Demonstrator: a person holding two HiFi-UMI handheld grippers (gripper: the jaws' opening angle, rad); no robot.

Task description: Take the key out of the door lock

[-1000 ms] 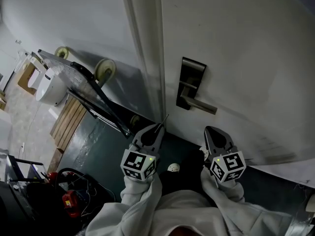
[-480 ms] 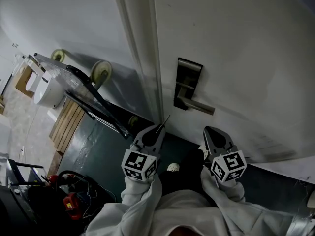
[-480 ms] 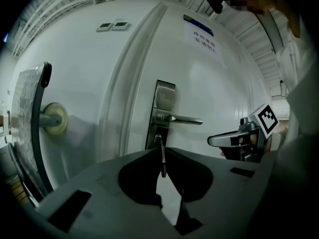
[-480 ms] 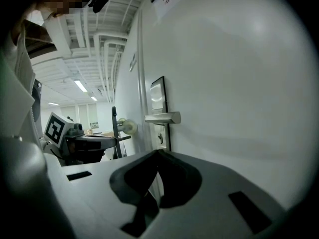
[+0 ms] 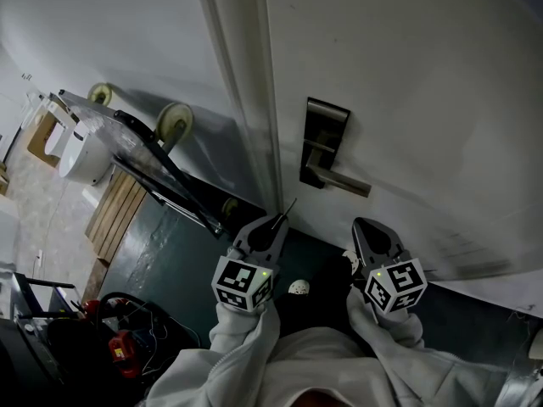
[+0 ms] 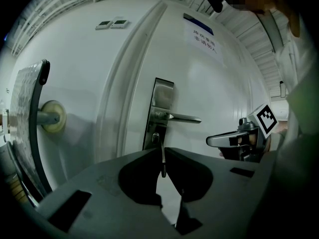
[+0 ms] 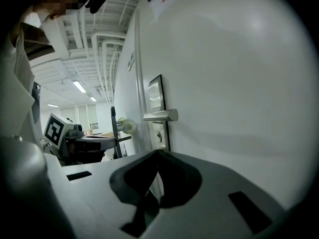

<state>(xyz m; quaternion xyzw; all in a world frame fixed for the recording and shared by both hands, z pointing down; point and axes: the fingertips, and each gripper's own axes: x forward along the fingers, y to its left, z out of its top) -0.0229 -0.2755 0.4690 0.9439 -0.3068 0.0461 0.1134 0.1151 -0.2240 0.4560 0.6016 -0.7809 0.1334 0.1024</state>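
A thin metal key (image 6: 162,159) stands upright between the tips of my left gripper (image 6: 162,153), which is shut on it. The key is out of the keyhole (image 6: 156,137), a short way in front of the steel lock plate (image 6: 162,96) on the white door (image 5: 424,75). In the head view the key (image 5: 287,208) pokes out of the left gripper (image 5: 276,219), below and left of the lock plate (image 5: 325,134) and lever handle (image 5: 344,181). My right gripper (image 5: 363,225) hangs beside it, below the handle. Its tips (image 7: 158,153) meet with nothing between them.
A folded hand trolley (image 5: 144,142) with pale wheels (image 5: 180,119) leans on the wall left of the door frame. A wooden pallet (image 5: 119,210) and a white container (image 5: 85,151) lie further left. A red tool and cables (image 5: 123,346) sit at the lower left.
My left gripper has crept slightly up and right with the key still in it. The right gripper has barely moved.
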